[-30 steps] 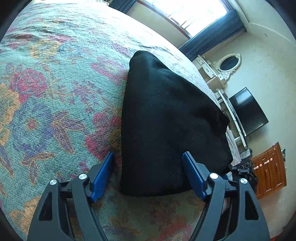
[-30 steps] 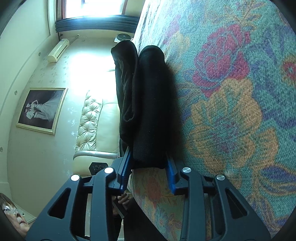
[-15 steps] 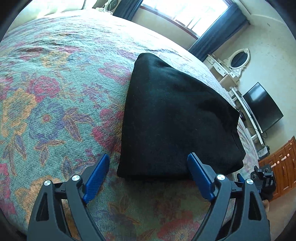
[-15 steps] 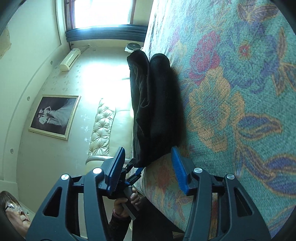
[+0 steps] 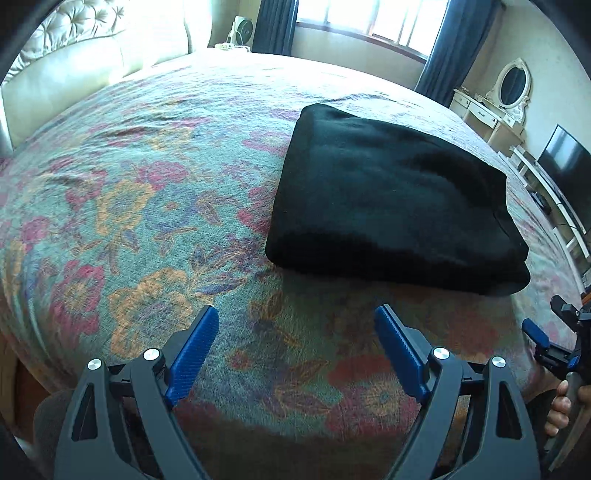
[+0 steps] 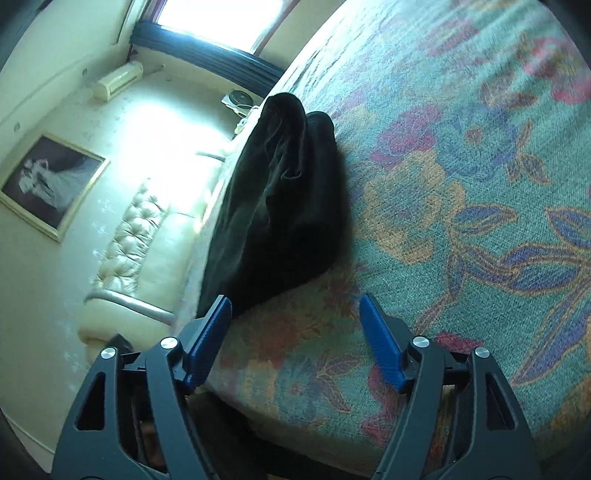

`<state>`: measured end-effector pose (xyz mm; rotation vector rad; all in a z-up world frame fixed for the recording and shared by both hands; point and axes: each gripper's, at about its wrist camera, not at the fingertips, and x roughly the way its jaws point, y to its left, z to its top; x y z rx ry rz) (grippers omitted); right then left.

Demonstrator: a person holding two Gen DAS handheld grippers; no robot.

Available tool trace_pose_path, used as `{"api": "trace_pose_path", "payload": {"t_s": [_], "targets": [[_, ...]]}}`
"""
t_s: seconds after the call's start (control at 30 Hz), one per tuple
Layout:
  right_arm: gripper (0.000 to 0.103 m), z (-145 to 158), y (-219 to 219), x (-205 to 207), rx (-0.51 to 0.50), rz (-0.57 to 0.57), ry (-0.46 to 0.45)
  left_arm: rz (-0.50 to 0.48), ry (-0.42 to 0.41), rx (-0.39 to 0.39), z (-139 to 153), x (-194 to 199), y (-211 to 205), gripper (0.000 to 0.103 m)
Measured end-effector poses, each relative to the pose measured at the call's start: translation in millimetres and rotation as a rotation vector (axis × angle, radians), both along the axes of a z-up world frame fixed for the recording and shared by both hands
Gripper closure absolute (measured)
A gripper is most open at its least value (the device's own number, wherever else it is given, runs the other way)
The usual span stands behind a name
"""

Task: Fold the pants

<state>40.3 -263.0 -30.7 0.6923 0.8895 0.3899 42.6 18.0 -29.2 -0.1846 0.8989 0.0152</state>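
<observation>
The black pants point(image 5: 391, 206) lie folded into a compact stack on the floral bedspread point(image 5: 140, 206). My left gripper point(image 5: 295, 325) is open and empty, held back from the stack's near edge and above the bedspread. The right wrist view shows the same stack point(image 6: 280, 206) from its side, with two thick folds. My right gripper point(image 6: 295, 314) is open and empty, its left fingertip point(image 6: 218, 314) close to the stack's near corner. The right gripper also shows at the right edge of the left wrist view point(image 5: 554, 339), held by a hand.
A cream tufted headboard point(image 5: 74, 48) stands at the bed's far left. A window with dark curtains point(image 5: 369, 22), a white dresser with a mirror point(image 5: 495, 107) and a TV point(image 5: 565, 162) line the far and right walls. The bed's near edge point(image 5: 295, 435) is just below my left gripper.
Both grippers have opened and pulled back from the folded pants. The right gripper let go of the stack's edge. The stack stays on the bed.
</observation>
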Motion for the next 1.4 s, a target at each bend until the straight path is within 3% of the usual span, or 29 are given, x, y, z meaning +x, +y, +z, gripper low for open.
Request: {"api": "trace_pose_path", "payload": {"t_s": [0.13, 0.27, 0.4, 0.63, 1.03, 1.4], "targets": [[0.012, 10, 47, -23, -0.315, -0.008, -0.046, -0.003, -0.042, 0.092, 10, -7, -15, 0.018], [0.011, 15, 75, -36, -0.460, 0.003, -0.076, 0.002, -0.043, 0.142, 13, -9, -24, 0.018], [0.003, 23, 91, -47, -0.560, -0.022, -0.127, 0.000, -0.063, 0.161, 18, -14, -28, 0.018], [0.003, 27, 100, -42, -0.605, -0.028, -0.119, 0.005, -0.117, 0.164, 31, -23, -28, 0.018], [0.003, 25, 109, -43, -0.606, 0.012, -0.126, 0.006, -0.142, 0.155, 43, -27, -29, 0.018], [0.003, 36, 103, -45, -0.613, -0.019, -0.147, -0.034, -0.155, 0.178, 46, -31, -42, 0.018]]}}
